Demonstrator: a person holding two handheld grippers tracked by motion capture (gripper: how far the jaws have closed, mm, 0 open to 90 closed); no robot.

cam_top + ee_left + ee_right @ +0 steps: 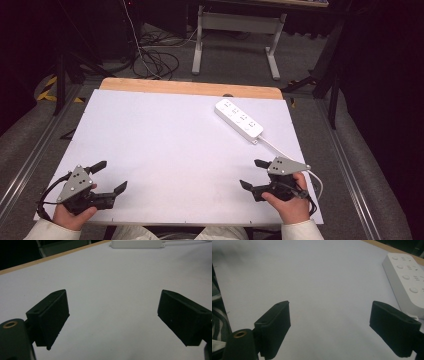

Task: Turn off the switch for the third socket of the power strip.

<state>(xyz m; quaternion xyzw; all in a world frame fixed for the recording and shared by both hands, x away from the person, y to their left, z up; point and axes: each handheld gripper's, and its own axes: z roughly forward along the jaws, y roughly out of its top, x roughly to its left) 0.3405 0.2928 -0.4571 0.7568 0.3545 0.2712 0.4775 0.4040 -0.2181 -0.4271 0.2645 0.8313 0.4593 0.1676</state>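
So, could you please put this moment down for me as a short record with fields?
surface: white table top with a wooden strip along its far edge
object: white power strip, lying flat at the far right, its cord trailing toward the near right edge
left gripper: near left corner, fingers wide apart, nothing between them
right gripper: near right, fingers wide apart, nothing between them
contact: neither gripper touches the power strip
nearer gripper to the strip: right
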